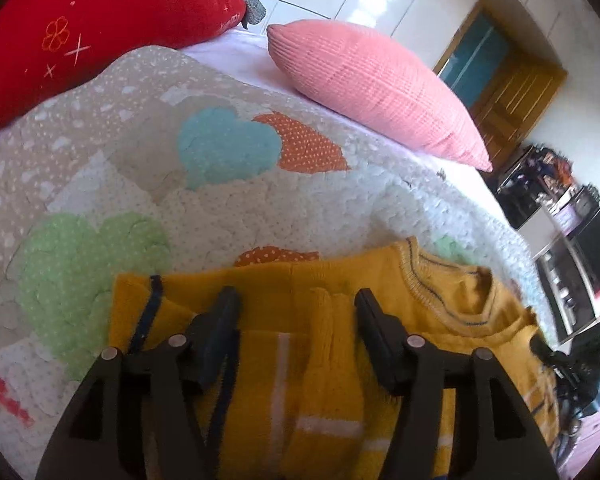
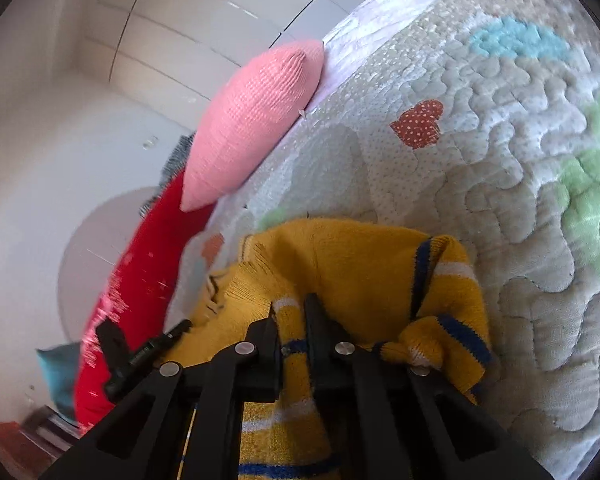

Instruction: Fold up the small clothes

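A small yellow knitted sweater with navy and white stripes lies partly folded on the quilt. In the left wrist view my left gripper is open, its fingers standing over the sweater's body beside the neckline, with a raised fold between them. In the right wrist view my right gripper is shut on a striped edge of the sweater and lifts it, so the cloth bunches and a sleeve cuff hangs to the right. The left gripper's tip shows at the left in the right wrist view.
The quilt has heart patches and covers the bed. A pink pillow and a red cushion lie at the far end. A wooden door and cluttered shelves stand past the bed's right edge.
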